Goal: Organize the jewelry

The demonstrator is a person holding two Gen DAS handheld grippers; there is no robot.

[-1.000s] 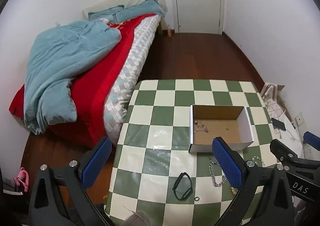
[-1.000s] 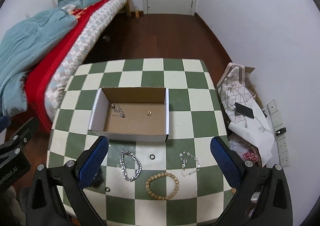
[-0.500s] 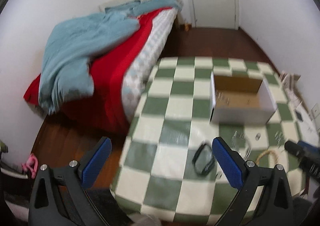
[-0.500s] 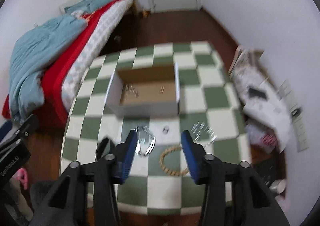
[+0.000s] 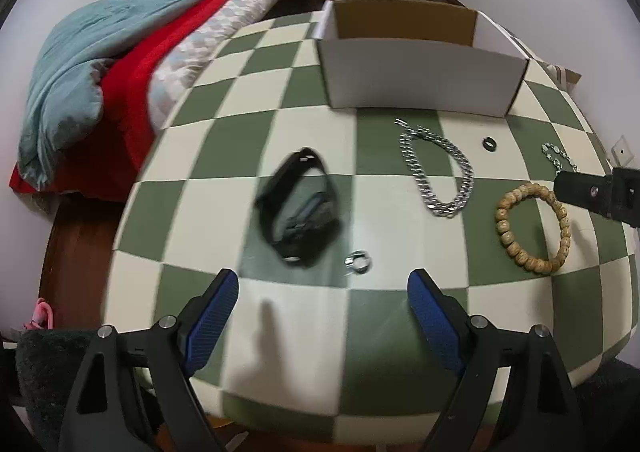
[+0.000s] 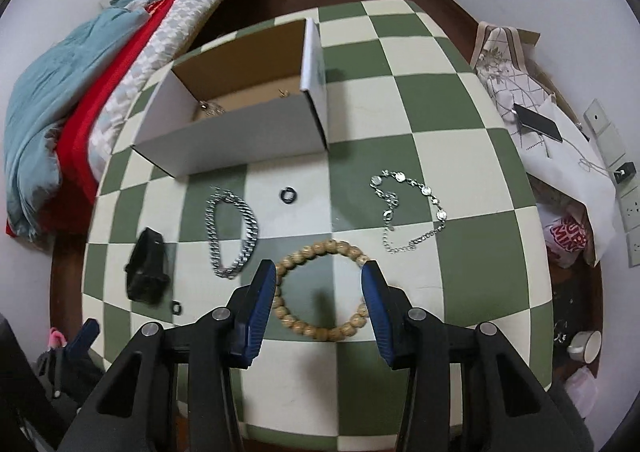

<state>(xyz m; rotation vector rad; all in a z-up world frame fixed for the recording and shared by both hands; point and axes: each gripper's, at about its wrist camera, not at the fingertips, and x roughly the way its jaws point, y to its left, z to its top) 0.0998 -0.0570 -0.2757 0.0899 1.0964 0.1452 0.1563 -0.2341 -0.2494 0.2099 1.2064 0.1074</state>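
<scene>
- On the checkered worktop (image 6: 400, 99) lie several pieces of jewelry, with a white cardboard box (image 6: 240, 139) toward 12 o'clock.
- Right claw (image 6: 319, 302) is spread wide and grasps nothing; its blue pads (image 6: 256, 312) flank the bead bracelet (image 6: 322, 288), one pad at the ring's 9 o'clock edge, the other at its 3 o'clock edge.
- Whether the pads touch the beads cannot be told.
- From the bead bracelet, the silver chain (image 6: 232, 234) lies at 10 o'clock, near but apart.
- A thin bracelet (image 6: 408, 211) with round links lies at 1 o'clock of the beads.
- A small black ring (image 6: 289, 194) sits between the two silver pieces, nearer the box.
- A black watch (image 6: 146, 270) lies at 9 o'clock of the chain, with a small ring (image 6: 176, 307) just beside its near end.
- Inside the box, a few small metal pieces (image 6: 210, 107) rest on the brown floor.
- Left claw (image 5: 322, 310) is released and wide, holding nothing, hovering at the worktop's near edge.
- Ahead of it at 12 o'clock lies the watch (image 5: 300, 207), blurred; the small ring (image 5: 358, 262) sits at 1 o'clock, between the pads but beyond their tips.
- A bed (image 5: 120, 51) with a blue blanket stands at 10 o'clock.
</scene>
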